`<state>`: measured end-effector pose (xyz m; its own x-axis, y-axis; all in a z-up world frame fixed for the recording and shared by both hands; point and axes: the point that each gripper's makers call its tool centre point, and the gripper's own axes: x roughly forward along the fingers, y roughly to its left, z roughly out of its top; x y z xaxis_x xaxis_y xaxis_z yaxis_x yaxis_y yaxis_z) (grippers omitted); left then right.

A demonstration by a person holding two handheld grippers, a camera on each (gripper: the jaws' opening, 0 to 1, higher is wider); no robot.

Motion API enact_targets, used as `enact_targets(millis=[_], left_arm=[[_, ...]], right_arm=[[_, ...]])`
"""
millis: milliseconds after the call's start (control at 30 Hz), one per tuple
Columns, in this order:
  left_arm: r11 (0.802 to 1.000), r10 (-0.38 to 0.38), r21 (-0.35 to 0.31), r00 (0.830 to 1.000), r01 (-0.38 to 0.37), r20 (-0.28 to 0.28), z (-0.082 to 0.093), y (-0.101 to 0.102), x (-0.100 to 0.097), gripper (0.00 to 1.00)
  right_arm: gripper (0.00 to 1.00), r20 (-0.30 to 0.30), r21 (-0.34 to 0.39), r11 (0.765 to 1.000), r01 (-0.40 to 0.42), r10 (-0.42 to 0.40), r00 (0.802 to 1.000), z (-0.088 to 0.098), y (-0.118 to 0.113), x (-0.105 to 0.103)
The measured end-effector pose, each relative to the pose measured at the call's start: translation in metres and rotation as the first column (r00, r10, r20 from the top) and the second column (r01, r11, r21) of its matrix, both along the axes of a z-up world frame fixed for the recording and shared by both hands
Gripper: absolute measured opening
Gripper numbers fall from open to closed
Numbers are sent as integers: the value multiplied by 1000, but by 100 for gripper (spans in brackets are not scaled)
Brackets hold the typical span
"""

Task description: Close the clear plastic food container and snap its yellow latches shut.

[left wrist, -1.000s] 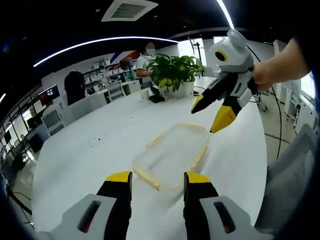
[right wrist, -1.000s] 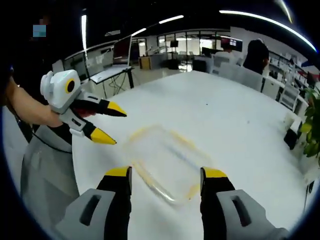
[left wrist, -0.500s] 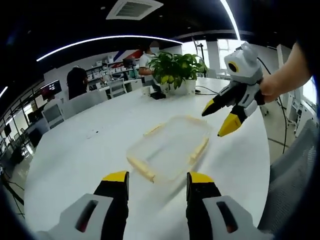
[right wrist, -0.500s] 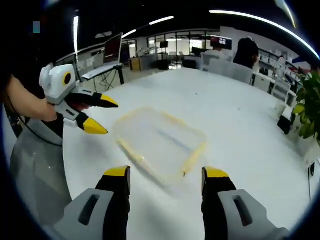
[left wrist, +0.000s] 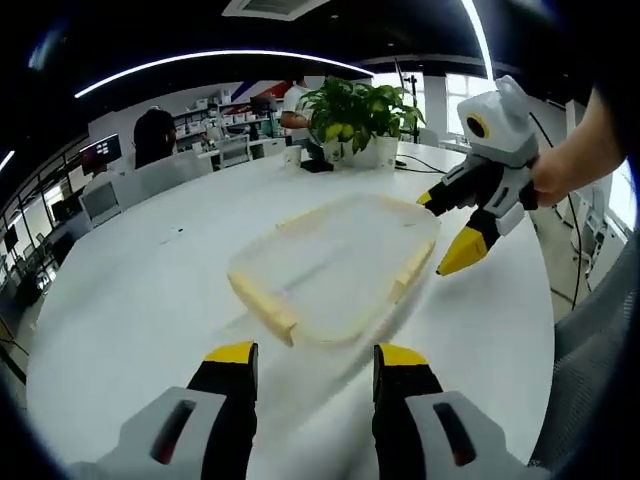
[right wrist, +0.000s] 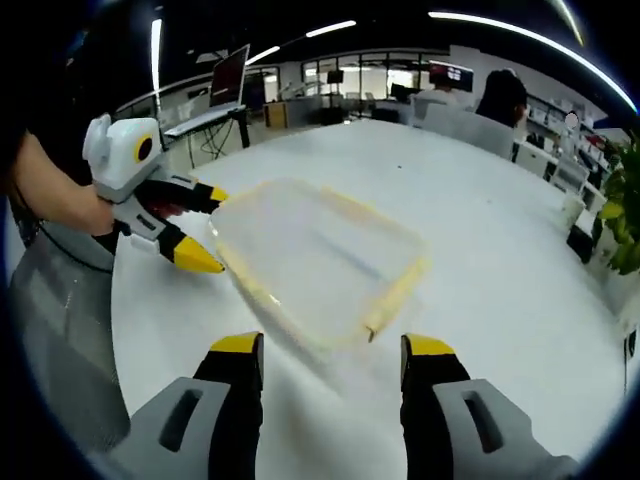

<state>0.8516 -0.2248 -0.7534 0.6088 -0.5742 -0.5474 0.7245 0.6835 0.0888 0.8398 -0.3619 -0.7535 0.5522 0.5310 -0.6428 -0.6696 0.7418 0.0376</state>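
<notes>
In the left gripper view, the clear plastic food container is sitting in mid-frame on the white tabletop, looming larger than a second ago as the left gripper is closing in, fingers spread and empty. The right gripper is reaching its open fingers to the container's right rim.

In the right gripper view, the container is filling the centre, yellow latches seemingly unsnapped. The left gripper is touching its left edge; the approach appears nearly finished.
</notes>
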Motion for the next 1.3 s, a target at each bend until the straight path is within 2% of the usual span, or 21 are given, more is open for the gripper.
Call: enact_targets(millis=[267, 333, 467, 600, 667, 700, 800, 1033, 1300], left_arm=[[999, -26, 23, 1000, 26, 6, -8, -3, 5, 40], [999, -25, 24, 1000, 25, 3, -9, -4, 6, 40], [998, -48, 33, 999, 48, 6, -12, -8, 4, 39], [996, -76, 39, 997, 76, 18, -12, -12, 3, 37], [997, -64, 33, 998, 63, 14, -12, -10, 5, 37], [998, -59, 34, 998, 58, 13, -12, -9, 5, 37], [997, -59, 46, 998, 58, 23, -11, -5, 7, 36], [996, -54, 76, 998, 51, 35, -10, 12, 15, 37], [995, -35, 92, 998, 31, 44, -7, 28, 23, 37]], right_arm=[[47, 26, -11, 1000, -11, 11, 1000, -9, 3, 4], [46, 4, 6, 1000, -23, 22, 1000, -13, 6, 2], [45, 19, 11, 1000, -21, 20, 1000, -13, 7, 5], [42, 42, -16, 999, -41, 41, 998, -12, 9, 6], [42, 43, -12, 999, -39, 40, 998, -11, 9, 7], [42, 33, 16, 1000, -27, 27, 999, -10, 10, 8], [41, 50, 8, 999, -33, 33, 998, -7, 14, 10], [40, 42, 50, 998, -29, 27, 999, -6, 30, 18], [40, 50, 62, 997, -34, 31, 998, -5, 46, 26]])
